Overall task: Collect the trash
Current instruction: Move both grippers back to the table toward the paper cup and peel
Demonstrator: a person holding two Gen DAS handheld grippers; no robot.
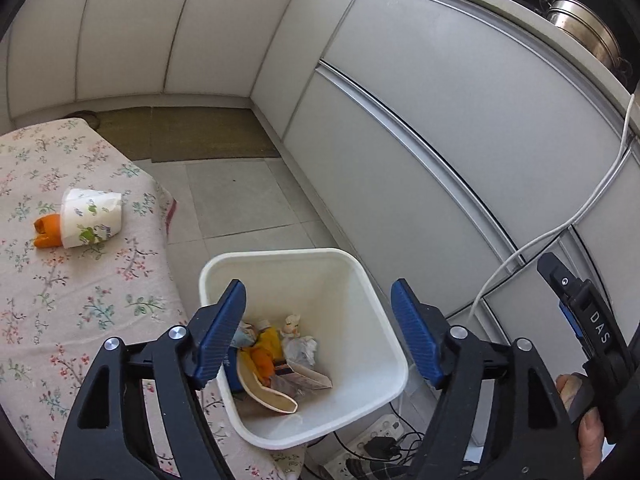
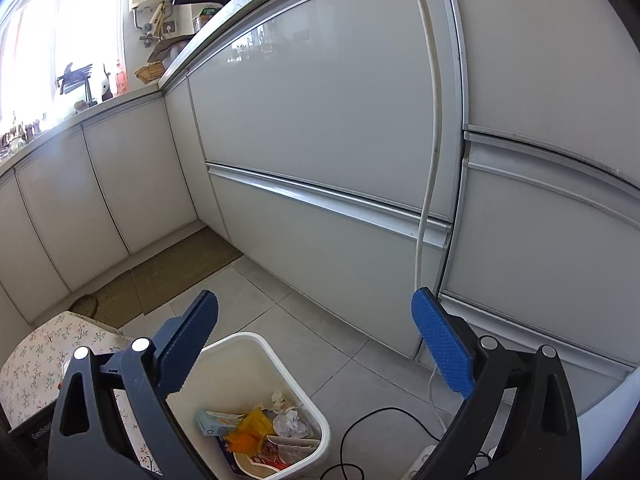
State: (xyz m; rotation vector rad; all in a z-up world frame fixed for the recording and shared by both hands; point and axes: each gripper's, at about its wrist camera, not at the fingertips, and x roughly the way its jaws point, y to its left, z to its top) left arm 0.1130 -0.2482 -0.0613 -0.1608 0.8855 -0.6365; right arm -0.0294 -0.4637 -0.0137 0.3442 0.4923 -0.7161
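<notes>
A white trash bin [image 1: 362,280] stands on the floor beside the table and holds several pieces of trash [image 1: 276,356]; it also shows in the right wrist view [image 2: 296,392]. My left gripper [image 1: 318,332] is open and empty, hovering over the bin. My right gripper [image 2: 316,344] is open and empty, above the bin's far side; part of it shows in the left wrist view [image 1: 580,312]. On the floral tablecloth [image 1: 60,300] lie a tipped white paper cup [image 1: 92,218] and an orange piece [image 1: 46,232] tucked against it.
White cabinet fronts [image 1: 440,120] run along the right and back. A white cable [image 1: 560,232] hangs down to a power strip [image 1: 368,440] with black cords on the tiled floor behind the bin. A brown mat [image 1: 200,132] lies by the far cabinets.
</notes>
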